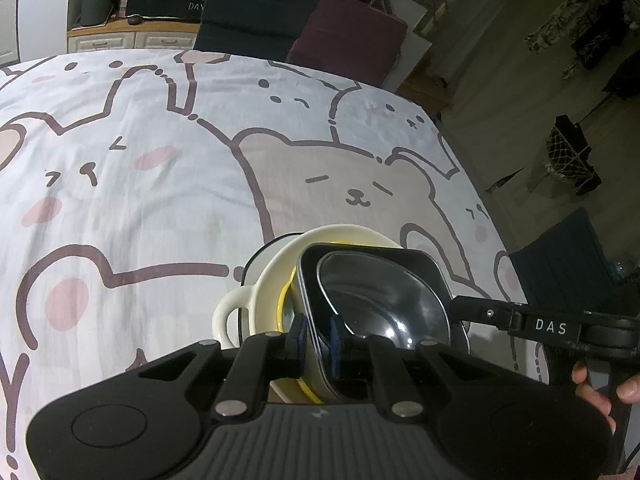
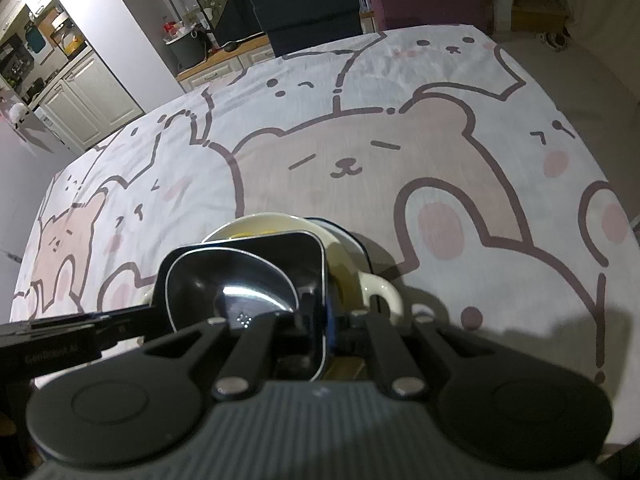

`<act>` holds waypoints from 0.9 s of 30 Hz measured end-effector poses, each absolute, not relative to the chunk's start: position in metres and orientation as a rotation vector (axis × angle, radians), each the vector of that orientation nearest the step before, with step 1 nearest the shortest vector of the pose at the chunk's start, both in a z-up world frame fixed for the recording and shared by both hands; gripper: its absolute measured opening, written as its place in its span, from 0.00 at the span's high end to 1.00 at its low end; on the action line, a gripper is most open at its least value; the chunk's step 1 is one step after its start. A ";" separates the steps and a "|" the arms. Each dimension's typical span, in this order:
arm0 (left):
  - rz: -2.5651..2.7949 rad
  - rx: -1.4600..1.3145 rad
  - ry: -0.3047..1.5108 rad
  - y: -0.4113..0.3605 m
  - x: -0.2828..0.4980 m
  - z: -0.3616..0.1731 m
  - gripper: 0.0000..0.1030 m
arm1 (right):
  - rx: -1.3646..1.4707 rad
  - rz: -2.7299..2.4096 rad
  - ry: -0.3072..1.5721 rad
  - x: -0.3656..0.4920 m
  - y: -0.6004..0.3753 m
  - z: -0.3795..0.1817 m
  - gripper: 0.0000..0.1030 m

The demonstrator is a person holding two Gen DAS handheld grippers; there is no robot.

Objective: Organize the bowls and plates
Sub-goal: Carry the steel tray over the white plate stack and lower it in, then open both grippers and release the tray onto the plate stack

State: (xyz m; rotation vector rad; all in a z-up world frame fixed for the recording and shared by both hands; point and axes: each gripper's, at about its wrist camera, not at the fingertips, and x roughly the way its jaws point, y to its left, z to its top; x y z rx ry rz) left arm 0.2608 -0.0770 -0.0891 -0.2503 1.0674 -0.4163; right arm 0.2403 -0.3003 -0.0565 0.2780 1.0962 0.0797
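My left gripper (image 1: 316, 344) and right gripper (image 2: 316, 320) pinch opposite rims of the black square bowl (image 1: 376, 300), nested in a cream handled bowl (image 1: 256, 296); bear-print cloth (image 1: 160, 184) fills the frame beyond.

Both wrist views steeply down, close, opposite sides of black bowl (image 1: 376, 300)

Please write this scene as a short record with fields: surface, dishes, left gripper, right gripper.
surface: bed sheet with cartoon bears
dishes: black square dish sits inside cream bowl with a loop handle
left gripper: shut on the near rim of the black square dish
right gripper: shut on the opposite rim of the same dish
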 end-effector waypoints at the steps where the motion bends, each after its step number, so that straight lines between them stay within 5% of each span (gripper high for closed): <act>1: -0.417 -0.251 1.067 -0.077 0.261 -0.089 0.86 | 0.273 0.080 1.092 0.240 -0.300 -0.055 0.90; 10: -0.417 -0.233 1.053 -0.075 0.258 -0.083 0.72 | 0.252 0.083 1.075 0.238 -0.298 -0.049 0.90; 14: -0.404 -0.215 1.020 -0.070 0.251 -0.074 0.56 | 0.241 0.079 1.051 0.234 -0.299 -0.042 0.87; 16: -0.403 -0.211 0.994 -0.067 0.246 -0.067 0.48 | 0.229 0.078 1.030 0.229 -0.299 -0.036 0.79; 20: -0.390 -0.189 0.909 -0.063 0.227 -0.047 0.17 | 0.208 0.075 0.955 0.215 -0.299 -0.019 0.43; 27: -0.350 -0.157 0.748 -0.055 0.179 -0.013 0.00 | 0.158 0.082 0.814 0.172 -0.298 0.011 0.13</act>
